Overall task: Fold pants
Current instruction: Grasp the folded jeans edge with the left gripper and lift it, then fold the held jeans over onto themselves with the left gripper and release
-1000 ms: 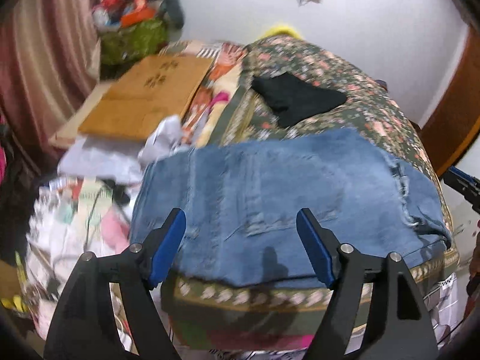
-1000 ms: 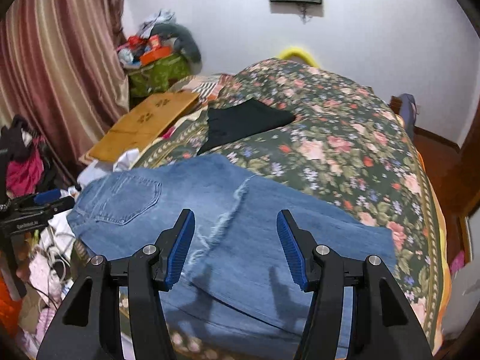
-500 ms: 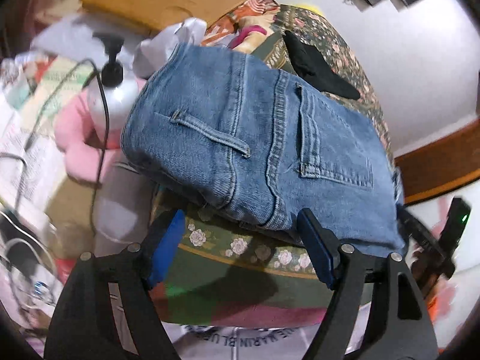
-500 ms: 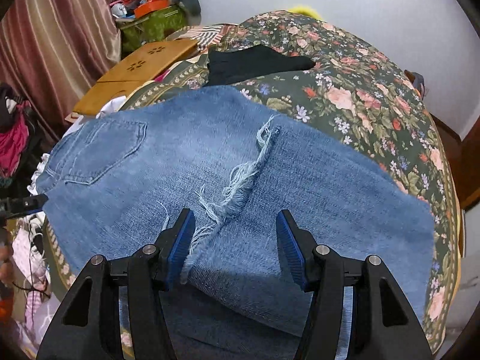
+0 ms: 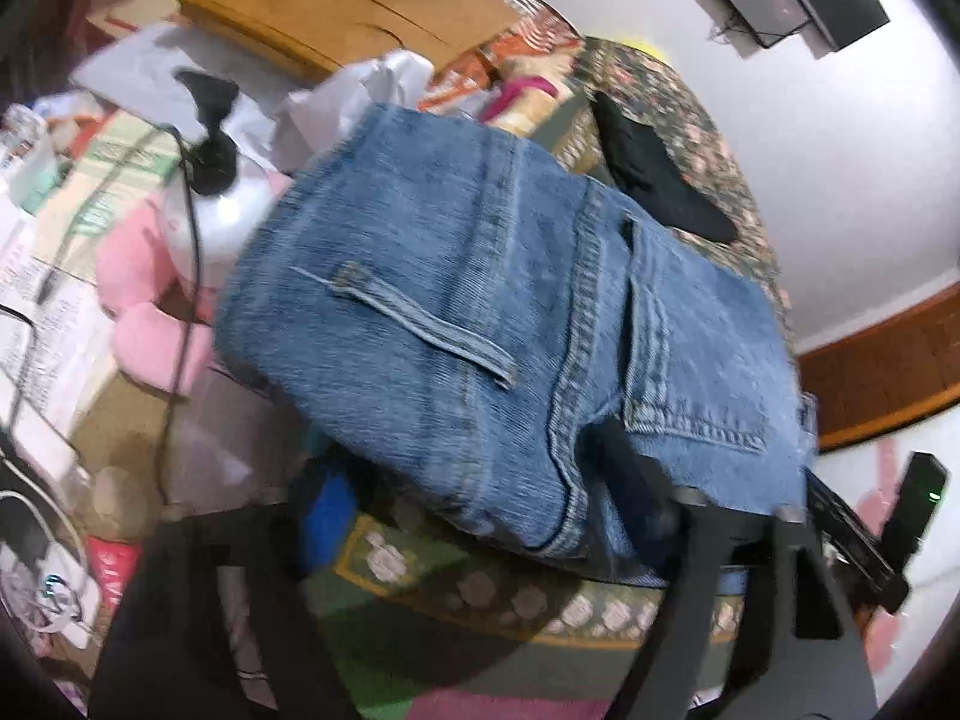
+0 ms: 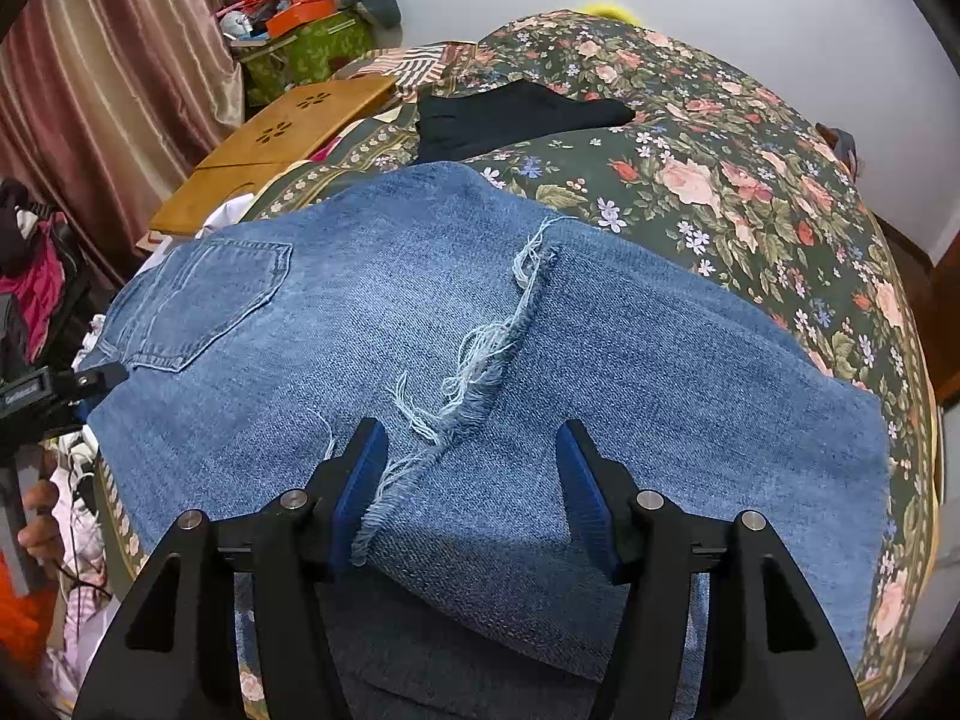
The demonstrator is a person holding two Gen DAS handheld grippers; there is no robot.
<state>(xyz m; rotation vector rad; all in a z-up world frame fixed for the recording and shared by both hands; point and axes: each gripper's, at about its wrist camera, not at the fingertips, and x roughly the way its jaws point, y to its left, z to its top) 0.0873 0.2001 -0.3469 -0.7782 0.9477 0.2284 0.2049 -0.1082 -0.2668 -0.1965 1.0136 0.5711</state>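
Flowery bed cover [image 6: 750, 180] fills the room, and the blue jeans [image 6: 420, 312] lie on its near edge, already doubled over. Both claws have dropped low to that edge since a moment ago. The left claw [image 5: 480, 516] has just been closing at the waistband corner, but blur hides whether it pinches cloth. The right claw [image 6: 474, 480] stands spread over the frayed hem [image 6: 480, 360]. A lift for the next fold seems close.

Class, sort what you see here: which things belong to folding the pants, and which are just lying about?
Part of the job:
jeans
left gripper
right gripper
floral bedspread

Lying about:
black garment
wooden lap desk
pump bottle
pink soft toy
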